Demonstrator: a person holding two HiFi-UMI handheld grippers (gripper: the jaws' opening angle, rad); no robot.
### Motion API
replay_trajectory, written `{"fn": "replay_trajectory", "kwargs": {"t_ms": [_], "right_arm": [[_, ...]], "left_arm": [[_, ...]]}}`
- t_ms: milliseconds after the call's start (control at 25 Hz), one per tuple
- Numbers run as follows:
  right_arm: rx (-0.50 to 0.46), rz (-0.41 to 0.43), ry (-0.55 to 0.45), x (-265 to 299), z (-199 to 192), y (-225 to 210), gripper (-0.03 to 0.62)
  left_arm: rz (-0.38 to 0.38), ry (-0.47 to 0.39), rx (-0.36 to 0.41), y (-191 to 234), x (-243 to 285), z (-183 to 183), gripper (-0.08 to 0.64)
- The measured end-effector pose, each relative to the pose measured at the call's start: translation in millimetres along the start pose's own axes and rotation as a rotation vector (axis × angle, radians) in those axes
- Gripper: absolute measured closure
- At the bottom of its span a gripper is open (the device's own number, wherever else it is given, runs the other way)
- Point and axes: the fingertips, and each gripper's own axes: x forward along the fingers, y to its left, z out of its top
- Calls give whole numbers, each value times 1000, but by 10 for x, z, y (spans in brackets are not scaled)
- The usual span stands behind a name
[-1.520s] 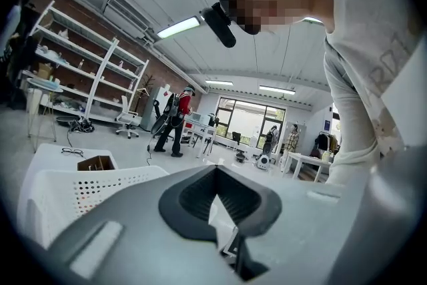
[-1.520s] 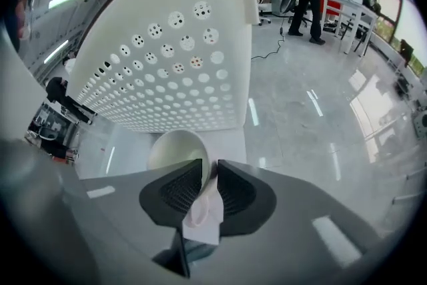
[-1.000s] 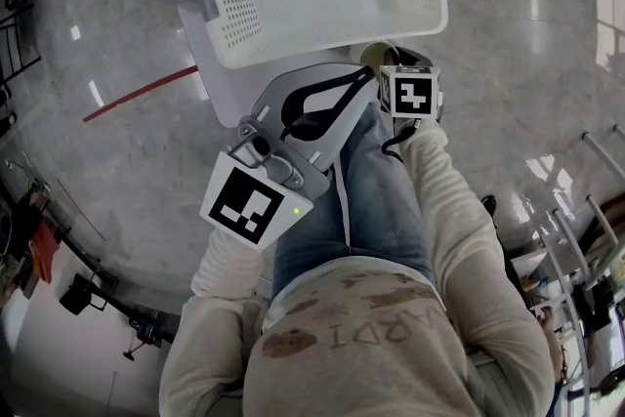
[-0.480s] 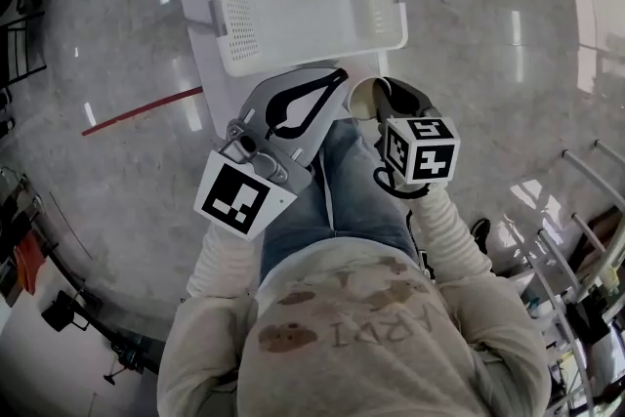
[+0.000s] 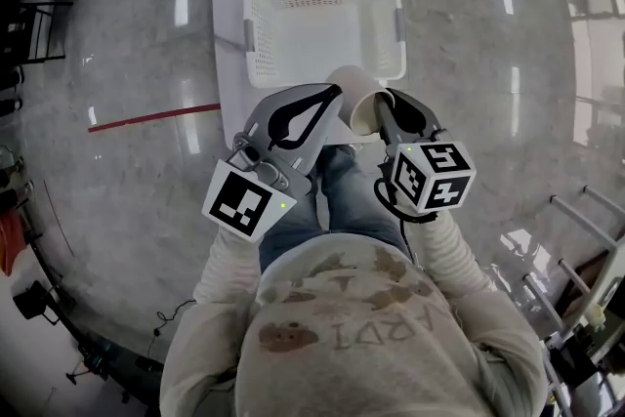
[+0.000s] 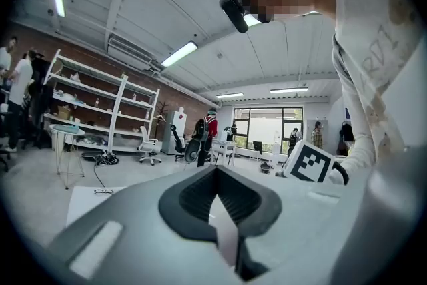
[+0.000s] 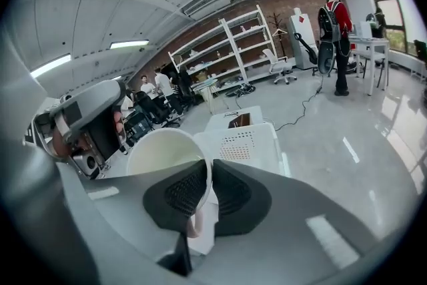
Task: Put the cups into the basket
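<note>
1. While the fingers of the right gripper (image 5: pixel 376 105) pinched the cup (image 5: pixel 350 100) by its rim, it hung beside the basket (image 5: pixel 256 49) on the counter (image 5: pixel 228 15); the left gripper (image 5: pixel 330 95) was closed and empty.
2. The cup was probably light and crushable; a gentle rim grip suited it.

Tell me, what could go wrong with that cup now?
1. The right gripper pinches only one thin side of the cup, which hangs tilted, so it might slip or squash.
2. The cup looks short of the basket, near the front edge of the table; let go now, it could miss and fall to the floor.
3. The shut left gripper sits close beside the cup and could bump it.
</note>
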Motion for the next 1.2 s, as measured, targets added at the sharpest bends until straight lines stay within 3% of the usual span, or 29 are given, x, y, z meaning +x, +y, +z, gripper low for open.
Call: {"fn": "replay_trajectory", "kwargs": {"t_ms": [240, 520, 840, 1200], "right_arm": [[-32, 14, -24, 301, 300, 193, 540], [-67, -37, 32, 973, 441, 228, 540], [-101, -110, 211, 2092, 192, -38, 540], [-232, -188, 471, 3001, -316, -353, 540]], "left_arm": [[74, -33, 8, 353, -278, 208, 560], [85, -46, -8, 953, -447, 272, 560], [-1, 3, -19, 1545, -294, 50, 560], [-52, 56, -65, 1993, -189, -324, 560]]}}
